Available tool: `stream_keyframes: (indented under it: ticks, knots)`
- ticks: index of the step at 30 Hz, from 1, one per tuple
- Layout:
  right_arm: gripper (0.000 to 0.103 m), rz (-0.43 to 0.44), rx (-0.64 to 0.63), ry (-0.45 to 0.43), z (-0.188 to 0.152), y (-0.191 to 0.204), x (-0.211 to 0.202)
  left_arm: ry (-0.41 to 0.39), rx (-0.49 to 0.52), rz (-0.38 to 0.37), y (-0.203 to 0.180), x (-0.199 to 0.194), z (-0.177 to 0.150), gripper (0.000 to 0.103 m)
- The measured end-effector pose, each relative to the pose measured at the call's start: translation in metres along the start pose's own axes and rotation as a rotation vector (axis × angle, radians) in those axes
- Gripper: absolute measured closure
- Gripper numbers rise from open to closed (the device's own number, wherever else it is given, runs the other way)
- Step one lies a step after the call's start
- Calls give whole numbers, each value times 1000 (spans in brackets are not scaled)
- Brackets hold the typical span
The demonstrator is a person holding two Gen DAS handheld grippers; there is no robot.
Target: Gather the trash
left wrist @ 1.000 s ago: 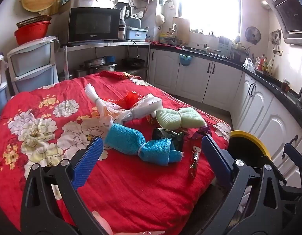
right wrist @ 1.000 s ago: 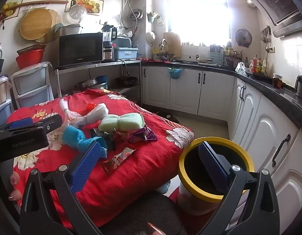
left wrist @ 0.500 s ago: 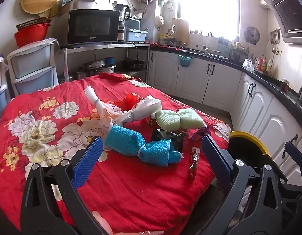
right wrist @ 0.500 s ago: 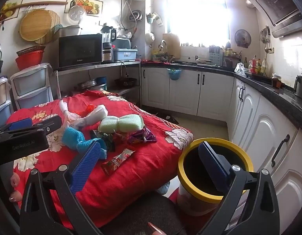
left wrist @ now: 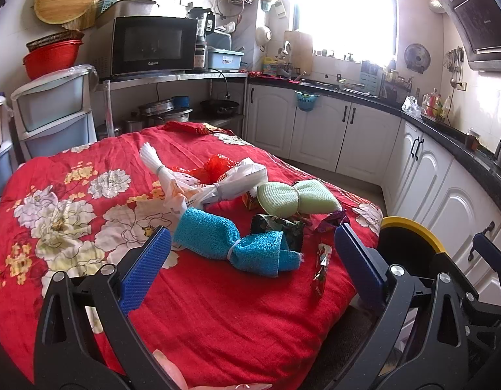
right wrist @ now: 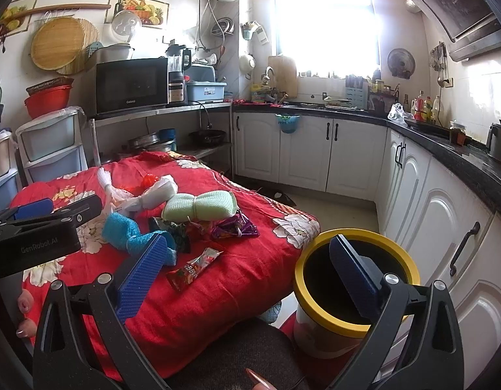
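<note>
Listing by size, with the yellow-rimmed bin (right wrist: 354, 292) as our landmark: it stands on the floor at the near corner of the table, and its inside reads dark; we cannot tell its contents.

The table, under a red floral cloth (left wrist: 71, 214), lies left of the bin and carries all the trash.
- Tied white plastic bag (left wrist: 224, 185), farthest from the bin.
- Blue mesh bundle (left wrist: 237, 243), nearer.
- Pale green mesh bundle (right wrist: 198, 206), behind it.
- Dark crumpled wrapper (left wrist: 276, 227), between the two bundles.
- Purple wrapper (right wrist: 234, 226), toward the bin.
- Red snack sachet (right wrist: 193, 268), closest to the bin, lying flat.

Our left gripper (left wrist: 250, 253) hovers over the cloth, fingers spread wide, nothing between them. Our right gripper (right wrist: 247, 260) hangs beside the bin, fingers likewise apart and empty; one finger overlaps the bin's mouth.
</note>
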State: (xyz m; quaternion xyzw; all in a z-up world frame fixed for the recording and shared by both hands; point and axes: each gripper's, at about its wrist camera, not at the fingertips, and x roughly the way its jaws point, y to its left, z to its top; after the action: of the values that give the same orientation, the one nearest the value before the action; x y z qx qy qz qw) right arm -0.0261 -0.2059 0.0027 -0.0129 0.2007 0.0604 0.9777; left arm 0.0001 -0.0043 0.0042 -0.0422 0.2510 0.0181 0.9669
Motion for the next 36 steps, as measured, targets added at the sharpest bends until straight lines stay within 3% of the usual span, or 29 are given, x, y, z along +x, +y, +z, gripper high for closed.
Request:
stream_keyframes:
  ticks: [22, 36]
  knots:
    - [6, 2, 1, -1, 0, -1, -1, 3, 0, 4, 3, -4, 6, 11]
    - [6, 50, -13, 24, 12, 9, 6, 39, -50, 42, 31, 12, 6, 11]
